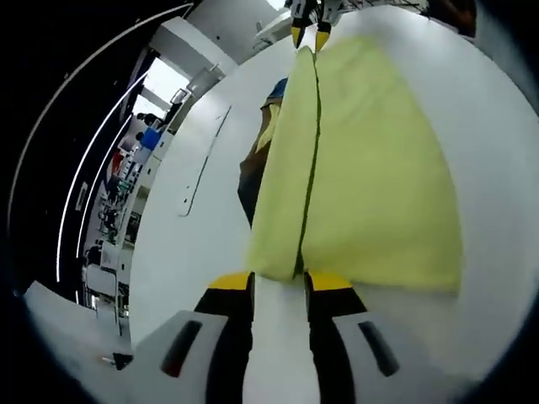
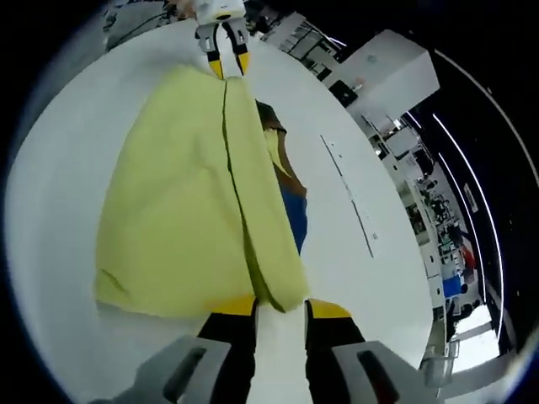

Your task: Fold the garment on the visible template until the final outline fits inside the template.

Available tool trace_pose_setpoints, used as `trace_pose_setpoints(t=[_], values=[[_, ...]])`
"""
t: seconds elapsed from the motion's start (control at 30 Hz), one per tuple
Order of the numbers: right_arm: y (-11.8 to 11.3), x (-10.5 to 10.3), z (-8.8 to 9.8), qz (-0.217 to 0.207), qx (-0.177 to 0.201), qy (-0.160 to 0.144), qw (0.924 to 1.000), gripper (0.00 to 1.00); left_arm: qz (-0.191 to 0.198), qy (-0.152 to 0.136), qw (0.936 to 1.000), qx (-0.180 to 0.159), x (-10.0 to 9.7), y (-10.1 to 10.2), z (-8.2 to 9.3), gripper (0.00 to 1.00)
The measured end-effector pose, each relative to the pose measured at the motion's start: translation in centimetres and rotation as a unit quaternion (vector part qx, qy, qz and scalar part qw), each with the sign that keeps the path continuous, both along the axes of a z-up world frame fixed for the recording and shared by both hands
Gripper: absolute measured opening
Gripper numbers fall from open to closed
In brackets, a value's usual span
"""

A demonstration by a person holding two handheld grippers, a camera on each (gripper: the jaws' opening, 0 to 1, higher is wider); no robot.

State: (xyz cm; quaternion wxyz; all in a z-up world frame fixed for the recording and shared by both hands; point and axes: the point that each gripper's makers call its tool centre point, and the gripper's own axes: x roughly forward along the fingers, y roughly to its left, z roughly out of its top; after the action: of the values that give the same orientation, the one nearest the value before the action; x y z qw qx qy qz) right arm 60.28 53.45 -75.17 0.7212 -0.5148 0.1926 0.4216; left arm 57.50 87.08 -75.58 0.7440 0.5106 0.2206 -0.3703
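A yellow-green garment (image 1: 370, 177) is stretched between my two grippers over a white table (image 1: 497, 168). A dark crease runs along its length, with one narrow flap beside a wide one. In the left gripper view my left gripper (image 1: 280, 282) is at the garment's near end, jaws closed on the edge at the crease. The right gripper (image 1: 310, 35) pinches the far end. In the right gripper view the garment (image 2: 177, 210) runs from my right gripper (image 2: 280, 307), shut on its near corner, up to the left gripper (image 2: 226, 59).
A thin dark line (image 1: 202, 160) is marked on the white tabletop beside the garment, also seen as a line (image 2: 349, 198). A brown and blue patch (image 1: 251, 172) peeks out from under the narrow flap; I cannot tell what it is. Shelves and equipment stand beyond the table edge.
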Motion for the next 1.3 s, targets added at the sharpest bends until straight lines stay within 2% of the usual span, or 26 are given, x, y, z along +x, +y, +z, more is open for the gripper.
trace_pose_setpoints(t=[0.1,0.23,0.27,0.4,0.47,0.57,0.7,0.9,0.97,1.03,1.07,1.1,1.13,1.17,1.3], values=[[0.2,0.0,0.0,0.005,-0.005,-0.002,1.0000,0.14,-0.004,-0.012,0.9999,0.007,0.2,-0.1,0.2,0.17],[0.3,0.2,0.1,0.006,-0.005,-0.008,0.9999,0.05,-0.008,-0.008,0.9999,0.008,0.0,-0.4,0.0,0.00],[0.3,0.2,0.2,0.004,-0.003,-0.009,0.9999,0.02,-0.005,-0.008,0.9999,0.007,0.0,-0.4,0.1,0.00],[0.5,0.6,1.1,-0.006,0.017,-0.010,0.9998,0.00,0.017,-0.001,0.9996,-0.021,0.3,-0.5,0.7,0.00],[0.8,1.0,1.9,-0.015,0.036,-0.015,0.9991,0.00,0.045,0.001,0.9975,-0.055,0.8,-0.4,1.5,0.00],[1.2,1.8,3.0,-0.042,0.078,-0.008,0.9960,0.00,0.082,0.002,0.9917,-0.099,1.9,-0.2,2.7,0.00],[1.2,3.6,3.5,-0.072,0.098,-0.007,0.9926,0.00,0.133,0.009,0.9792,-0.152,3.7,0.1,3.8,0.00],[0.9,6.3,2.8,-0.130,0.132,0.012,0.9826,0.00,0.188,0.043,0.9656,-0.175,6.4,0.6,2.9,0.00],[0.9,6.8,2.3,-0.153,0.149,0.031,0.9764,0.00,0.208,0.056,0.9575,-0.192,7.0,0.5,2.6,0.00],[0.9,7.1,2.0,-0.158,0.151,0.036,0.9752,0.00,0.215,0.058,0.9552,-0.195,7.7,0.5,2.4,0.00],[1.0,7.1,1.9,-0.158,0.149,0.037,0.9753,0.00,0.225,0.065,0.9506,-0.203,7.7,0.5,2.2,0.00],[1.0,7.1,1.7,-0.161,0.150,0.039,0.9746,0.00,0.240,0.078,0.9425,-0.219,7.7,0.5,2.0,0.00],[1.0,7.1,1.6,-0.161,0.150,0.040,0.9747,0.00,0.246,0.076,0.9414,-0.217,7.9,0.7,2.0,0.00],[1.0,7.1,1.4,-0.163,0.149,0.043,0.9744,0.00,0.240,0.075,0.9441,-0.213,7.9,0.7,1.9,0.00],[0.9,6.9,1.2,-0.167,0.149,0.049,0.9734,0.00,0.236,0.078,0.9469,-0.204,7.4,0.6,1.6,0.00]])
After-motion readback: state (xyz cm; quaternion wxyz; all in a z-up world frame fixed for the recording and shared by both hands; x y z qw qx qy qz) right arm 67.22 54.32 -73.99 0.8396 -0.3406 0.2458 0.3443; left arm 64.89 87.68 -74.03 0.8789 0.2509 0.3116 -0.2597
